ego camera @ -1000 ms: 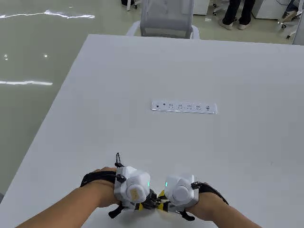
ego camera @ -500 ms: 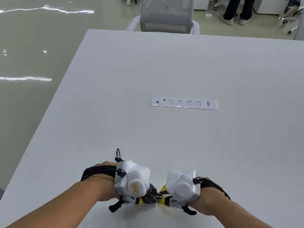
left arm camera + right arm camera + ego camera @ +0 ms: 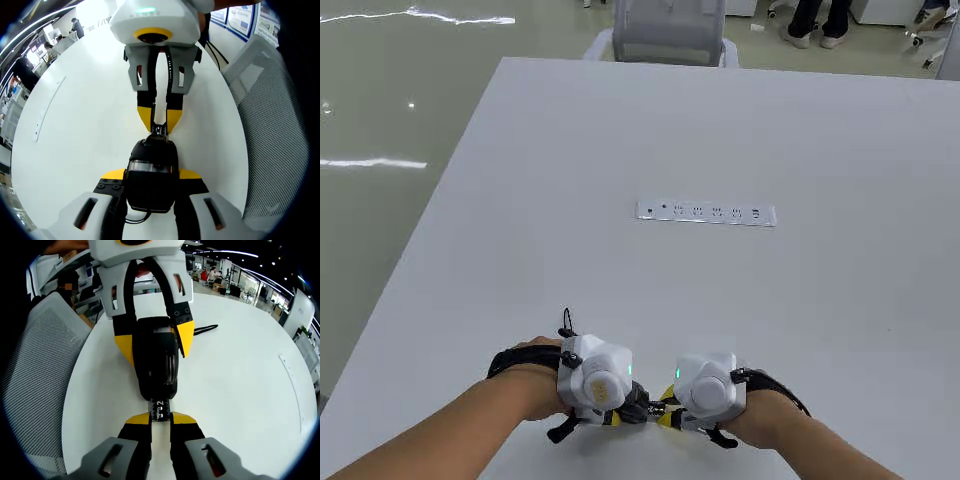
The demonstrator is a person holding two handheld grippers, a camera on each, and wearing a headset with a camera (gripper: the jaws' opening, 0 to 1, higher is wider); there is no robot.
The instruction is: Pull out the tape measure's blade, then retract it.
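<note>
Near edge of the white table (image 3: 720, 130): the two grippers meet tip to tip, side by side. The left gripper (image 3: 152, 174) is clamped on the black tape measure (image 3: 151, 190), one yellow-tipped jaw on each side of the case. Can't tell if the case touches the tabletop. The right gripper (image 3: 160, 418) has its jaws almost together, pinching the end of the blade (image 3: 160, 409). Only a short bit of blade with black numerals is out of the case. Farther out, a white power strip (image 3: 706, 213) lies mid-table. A grey chair (image 3: 670, 25) sits at the far edge, with people's legs (image 3: 815, 20) beyond.
</note>
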